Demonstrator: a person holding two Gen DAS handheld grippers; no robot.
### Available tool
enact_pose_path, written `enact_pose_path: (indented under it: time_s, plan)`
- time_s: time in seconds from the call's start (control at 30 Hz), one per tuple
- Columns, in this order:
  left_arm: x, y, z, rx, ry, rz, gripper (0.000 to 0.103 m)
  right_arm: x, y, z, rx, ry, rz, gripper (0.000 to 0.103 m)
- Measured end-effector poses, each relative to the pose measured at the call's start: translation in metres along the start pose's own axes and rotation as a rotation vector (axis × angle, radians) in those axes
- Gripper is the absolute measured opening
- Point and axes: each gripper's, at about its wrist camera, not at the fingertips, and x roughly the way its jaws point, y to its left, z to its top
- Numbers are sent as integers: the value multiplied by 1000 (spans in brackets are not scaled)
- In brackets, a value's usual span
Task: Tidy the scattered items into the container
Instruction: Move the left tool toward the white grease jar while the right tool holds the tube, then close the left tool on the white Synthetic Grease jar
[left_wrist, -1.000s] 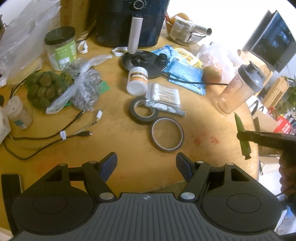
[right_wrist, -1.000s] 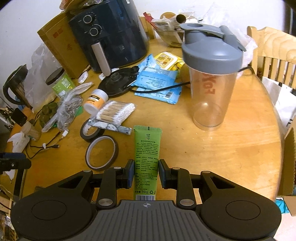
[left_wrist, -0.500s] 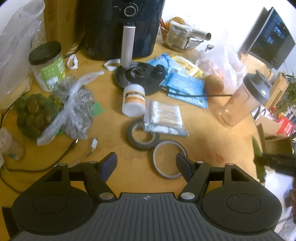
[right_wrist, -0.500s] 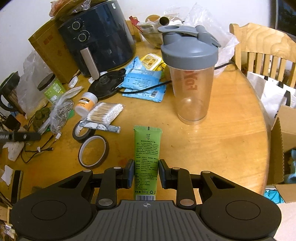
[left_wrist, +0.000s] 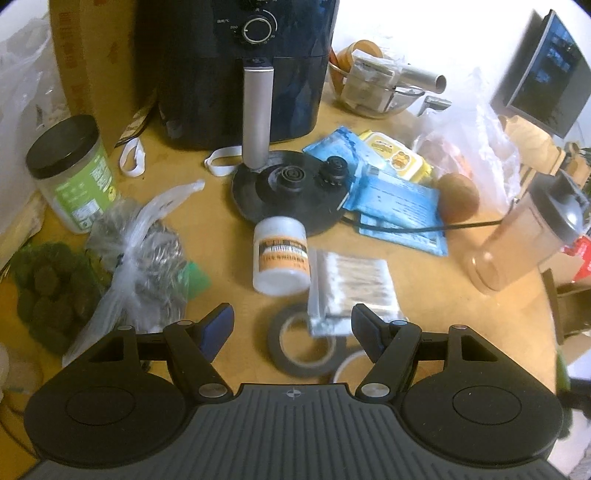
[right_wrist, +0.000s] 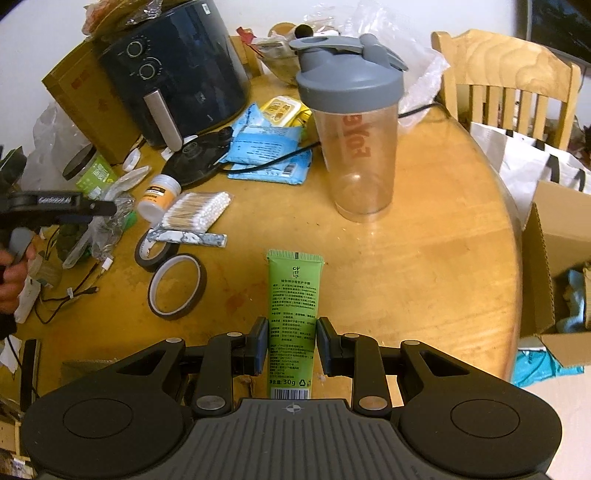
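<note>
My right gripper (right_wrist: 291, 338) is shut on a green tube (right_wrist: 293, 295), held above the round wooden table (right_wrist: 424, 266). An open cardboard box (right_wrist: 554, 258) stands off the table's right edge. My left gripper (left_wrist: 291, 326) is open and hovers over a black tape roll (left_wrist: 304, 341), just short of a pack of cotton swabs (left_wrist: 352, 288) and a small white bottle (left_wrist: 280, 260). The right wrist view shows the same black tape roll (right_wrist: 155, 249), an amber tape ring (right_wrist: 177, 286), the swabs (right_wrist: 197, 216) and the left gripper (right_wrist: 107, 208) at the far left.
A black air fryer (left_wrist: 240, 66), kettle base (left_wrist: 288, 188), green-label jar (left_wrist: 74, 173), plastic bags (left_wrist: 140, 251), blue packets (left_wrist: 399, 206) and a shaker bottle (right_wrist: 352, 129) crowd the table. A wooden chair (right_wrist: 506, 85) and a white bag (right_wrist: 524, 166) stand at the right. Cables (right_wrist: 70, 295) trail at the left.
My left gripper has advanced over the table toward the tape roll, swabs and white bottle, still open. My right gripper has drawn back and rightward with the tube, bringing the box into view.
</note>
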Motion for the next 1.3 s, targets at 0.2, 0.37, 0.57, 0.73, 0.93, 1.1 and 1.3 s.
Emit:
enact_pose_path:
  time_s: [0.2,0.37,0.57,0.73,0.93,1.1,1.3]
  plan:
    - [26,4,17,3,-7,15,70,-2,-5,-7,36,8,-21,31]
    - [50,8,29,-8,4,19,70,-5,-9,-12,66,14,-41,31]
    - [77,7,40,15,16,29,69,-6,-12,-18,86,25,-58,31]
    - [97,13,44,8,45,42,69,-11,-13,-20,94,22,-66,31]
    - [109,15,48,3,59,34,69,-13,-17,-24,103,29,-78,31]
    - [117,15,51,-6,79,1,53,-15,-17,-25,103,30,-81,31]
    - [108,14,52,-4,75,11,53,-15,-17,-24,100,23,-78,31]
